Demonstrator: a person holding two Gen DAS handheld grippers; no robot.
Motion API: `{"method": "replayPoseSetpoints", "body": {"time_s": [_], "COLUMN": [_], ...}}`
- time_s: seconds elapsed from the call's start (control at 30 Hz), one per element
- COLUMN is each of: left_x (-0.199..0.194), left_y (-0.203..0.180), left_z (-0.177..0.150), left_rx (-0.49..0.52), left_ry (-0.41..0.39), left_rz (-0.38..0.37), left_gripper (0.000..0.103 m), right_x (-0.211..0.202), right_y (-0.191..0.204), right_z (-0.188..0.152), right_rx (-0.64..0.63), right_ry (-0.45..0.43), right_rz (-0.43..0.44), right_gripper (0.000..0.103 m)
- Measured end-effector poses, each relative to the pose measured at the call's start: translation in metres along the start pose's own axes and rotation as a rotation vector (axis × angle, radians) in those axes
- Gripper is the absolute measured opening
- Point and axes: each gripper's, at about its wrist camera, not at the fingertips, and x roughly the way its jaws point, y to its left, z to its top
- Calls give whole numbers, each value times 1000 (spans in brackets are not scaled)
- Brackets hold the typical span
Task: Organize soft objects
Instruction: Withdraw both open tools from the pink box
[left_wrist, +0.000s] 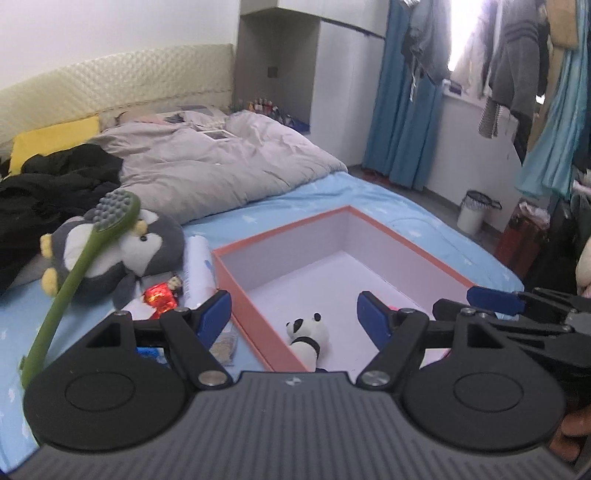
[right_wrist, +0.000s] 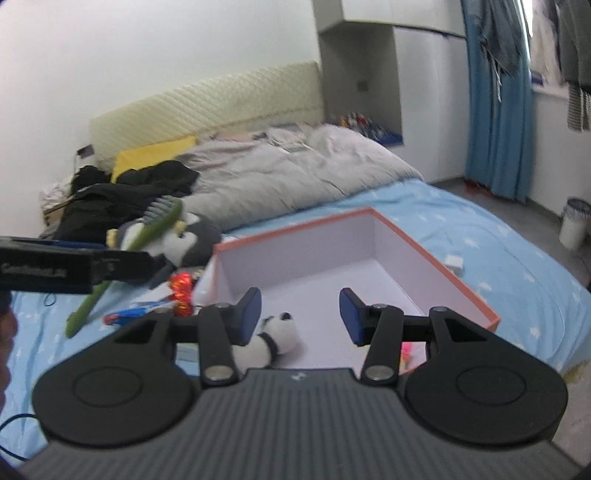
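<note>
Lying inside the orange-rimmed box (left_wrist: 236, 284), the panda plush (left_wrist: 307, 334) points its head away from the left gripper (left_wrist: 293, 317), whose jaws stand apart and empty. The right gripper (right_wrist: 300, 314) gapes empty too, panda by its left finger. Only the left view shows the penguin plush (left_wrist: 147, 251) clearly, left of the box.

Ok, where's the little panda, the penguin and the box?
panda (left_wrist: 308, 334), left wrist view, on its white body.
penguin (left_wrist: 147, 247), left wrist view, on its face.
box (right_wrist: 295, 225), right wrist view, on its orange far rim.
</note>
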Motion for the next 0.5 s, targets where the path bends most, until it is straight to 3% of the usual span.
{"method": "replayPoseSetpoints", "body": {"time_s": [0.2, 0.37, 0.5], "left_x": [-48, -76, -93], "left_y": [22, 38, 55], "left_z": [-12, -31, -54], "left_rx": [-34, -46, -112], "left_ry": [-77, -98, -93], "left_rz": [30, 65, 66], "left_gripper": [79, 79, 79], "right_x": [-19, -27, -30], "right_y": [30, 54, 70], "right_z": [-8, -19, -29], "right_rx": [-13, -11, -26], "right_ry": [-24, -24, -14], "right_rz": [69, 105, 109], "right_gripper": [50, 50, 50]}}
